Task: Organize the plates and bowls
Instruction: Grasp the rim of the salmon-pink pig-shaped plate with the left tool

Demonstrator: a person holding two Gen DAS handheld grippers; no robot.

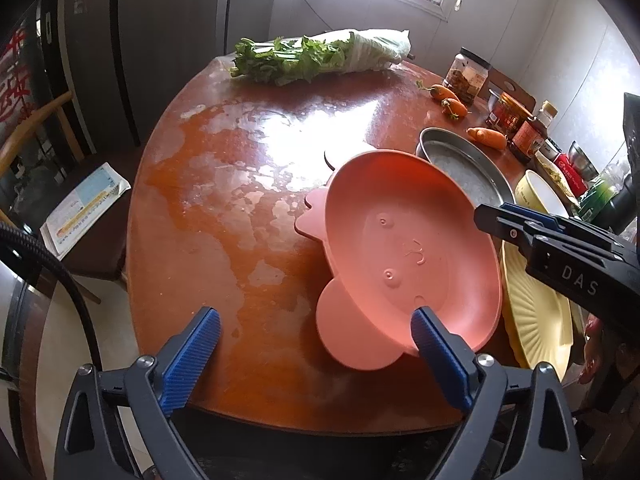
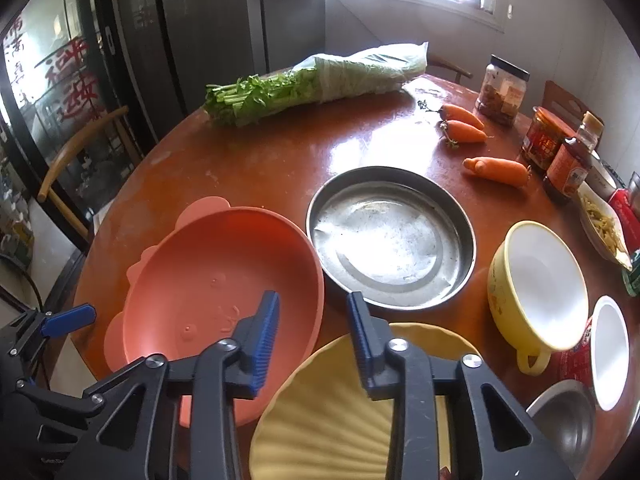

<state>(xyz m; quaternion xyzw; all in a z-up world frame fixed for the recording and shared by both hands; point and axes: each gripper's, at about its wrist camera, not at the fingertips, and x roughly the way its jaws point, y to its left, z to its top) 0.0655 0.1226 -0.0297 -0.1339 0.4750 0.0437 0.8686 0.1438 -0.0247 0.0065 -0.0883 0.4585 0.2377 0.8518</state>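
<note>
Right view only, cup (image 2: 610,352), left claw (image 1: 316,316) released, right claw (image 2: 312,300) loose astride pink plate (image 2: 208,280)

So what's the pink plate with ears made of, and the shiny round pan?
The pink plate looks like matte plastic or silicone: even colour, moulded face and ears, no glare. The round pan looks like bare metal, probably steel: grey, reflective and scuffed.

Glossy, worn wooden table (image 2: 248,152); matt pink plastic plate (image 2: 200,292); dull scuffed metal pan (image 2: 392,236) at centre; ribbed matt yellow plate (image 2: 320,412) at bottom; glossy yellow bowl (image 2: 536,288), white inside.
</note>
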